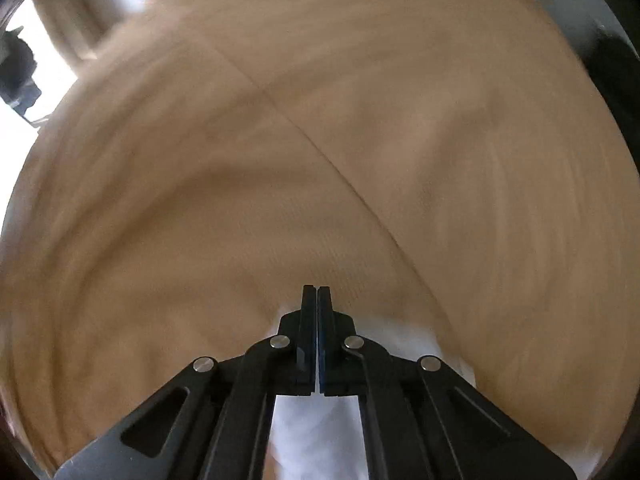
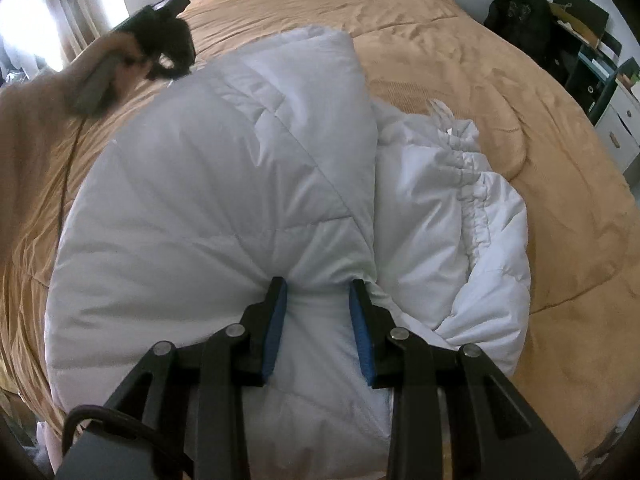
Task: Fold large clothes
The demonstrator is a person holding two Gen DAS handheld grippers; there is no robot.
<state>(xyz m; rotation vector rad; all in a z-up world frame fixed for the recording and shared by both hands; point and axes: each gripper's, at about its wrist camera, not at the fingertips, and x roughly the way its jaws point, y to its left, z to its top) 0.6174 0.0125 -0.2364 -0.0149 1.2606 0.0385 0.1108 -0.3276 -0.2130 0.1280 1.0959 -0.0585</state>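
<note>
While I look through the right wrist camera, I see my right gripper [image 2: 319, 285] low in the middle of the frame. Its two black arms with blue pads [image 2: 276, 322] stand apart, and a puffy bit of the white coat [image 2: 224, 184] sits between them. The pads press into the soft cloth on both sides, but I cannot tell if they grip it tight.

The white coat is big and quilted. It fills the middle of that frame and lies on the tan bed cover [image 2: 540, 168]. One thick part is folded over on the left side. A crinkled part with a gathered edge [image 2: 468, 168] lies on the right side, touching the folded part.

At the upper left of that frame I see my left gripper [image 2: 164, 44] from outside. It is dark and blurry, and it is held above the bed cover, near the far edge of the coat. A thin cord [image 2: 66, 172] hangs down from it along the left side.

From the left wrist camera, my left gripper [image 1: 317, 289] sits at the bottom middle, with its two fingers shut tight together and nothing between them. Blurry tan bed cover [image 1: 280, 140] fills almost all of that frame, with a thin seam line [image 1: 320, 148] across it. A little white coat [image 1: 316, 432] shows at the bottom, behind the gripper.

At the upper right of the right wrist frame, a black bag [image 2: 516, 12] and some shelves [image 2: 596, 68] stand by the wall.
</note>
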